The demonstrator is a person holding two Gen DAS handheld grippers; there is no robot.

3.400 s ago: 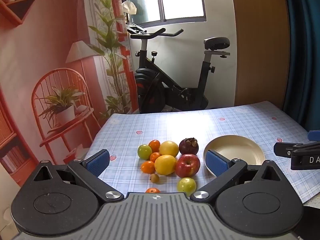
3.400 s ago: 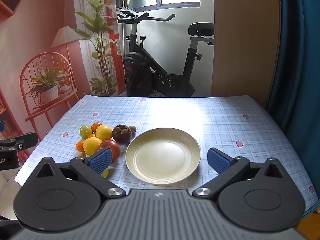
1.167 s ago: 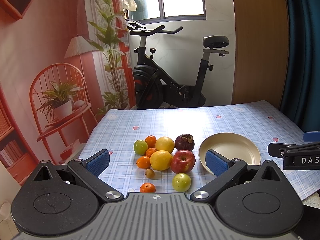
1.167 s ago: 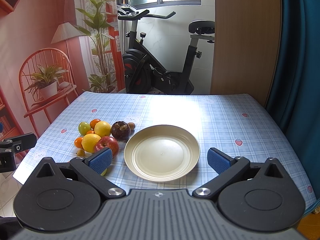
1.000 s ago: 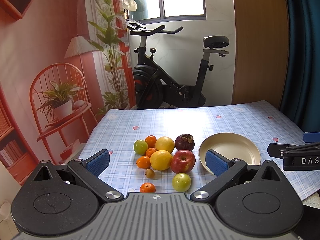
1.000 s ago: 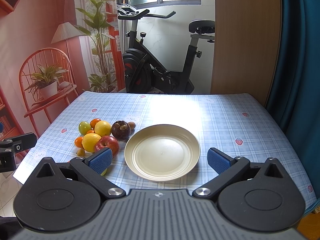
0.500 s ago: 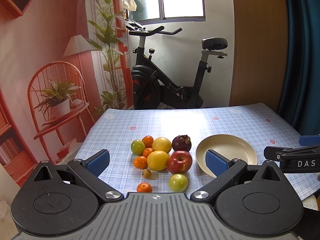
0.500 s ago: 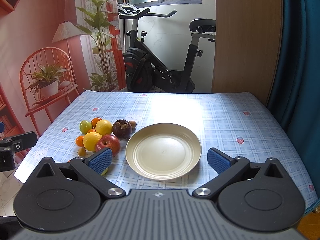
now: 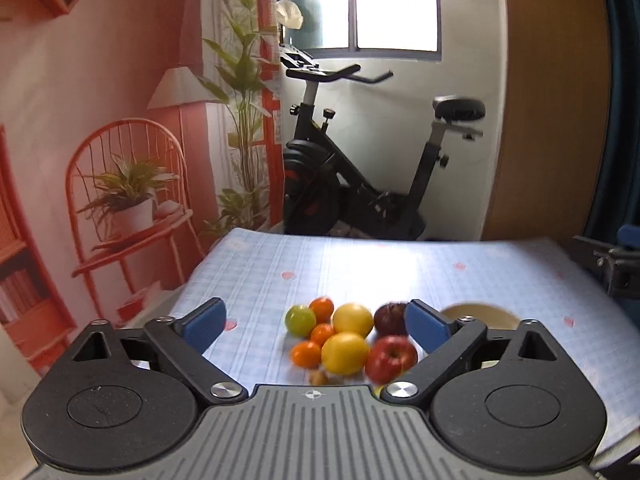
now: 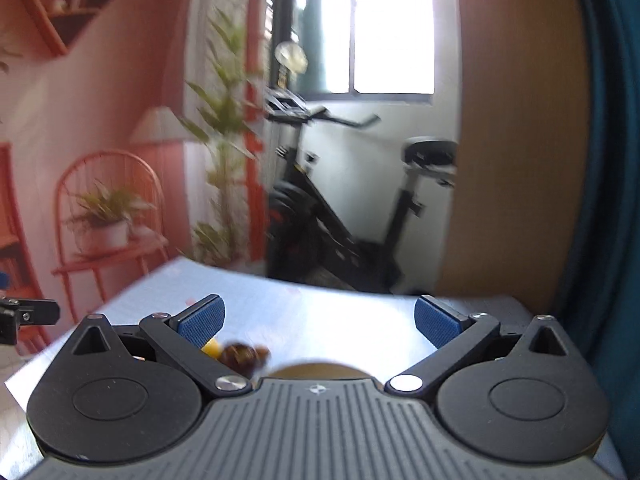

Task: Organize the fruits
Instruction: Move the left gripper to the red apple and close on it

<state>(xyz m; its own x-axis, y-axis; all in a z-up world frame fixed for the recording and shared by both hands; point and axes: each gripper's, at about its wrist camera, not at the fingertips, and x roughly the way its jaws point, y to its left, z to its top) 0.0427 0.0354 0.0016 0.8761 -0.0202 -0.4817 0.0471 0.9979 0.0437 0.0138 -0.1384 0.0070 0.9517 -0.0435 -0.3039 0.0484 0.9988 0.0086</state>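
Red, yellow, orange and green fruits (image 9: 340,340) lie bunched on the checked worktop (image 9: 360,268), just left of the cream plate (image 9: 476,314); they look firm, smooth and round, apt to roll, so each is best pinched across its widest part; the red apple (image 9: 391,358) likely weighs most. Left gripper (image 9: 316,322) tilts down toward the pile, jaws wide but just narrowing, nothing between them; right gripper (image 10: 318,318) points shallower, spread and empty.
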